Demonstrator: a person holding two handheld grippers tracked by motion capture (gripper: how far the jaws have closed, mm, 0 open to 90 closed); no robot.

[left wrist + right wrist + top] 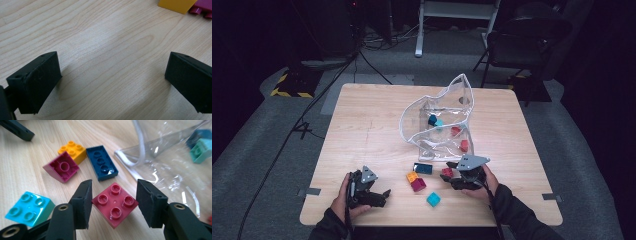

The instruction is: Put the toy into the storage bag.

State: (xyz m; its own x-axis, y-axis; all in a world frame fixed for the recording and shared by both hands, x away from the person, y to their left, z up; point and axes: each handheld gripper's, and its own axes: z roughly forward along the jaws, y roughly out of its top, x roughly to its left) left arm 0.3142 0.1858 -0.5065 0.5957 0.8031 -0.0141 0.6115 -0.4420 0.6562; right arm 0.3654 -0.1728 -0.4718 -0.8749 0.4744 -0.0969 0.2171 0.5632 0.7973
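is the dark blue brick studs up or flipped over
Flipped over: the dark blue brick lies beside the clear bag with its hollow underside and round tubes facing up.

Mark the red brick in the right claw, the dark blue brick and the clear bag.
red brick (115,203), right gripper view, studded top face.
dark blue brick (102,162), right gripper view, hollow underside.
clear bag (428,107), high view, white-edged rim on its left.

- The high view looks forward and down over the wooden table (362,125), from well back.
- The left gripper view sits close above bare tabletop, with the yellow brick (176,5) at its top edge.
- The right gripper view looks low and close along its jaws; it shares the yellow brick (72,150) and clear bag (170,157) with the high view.
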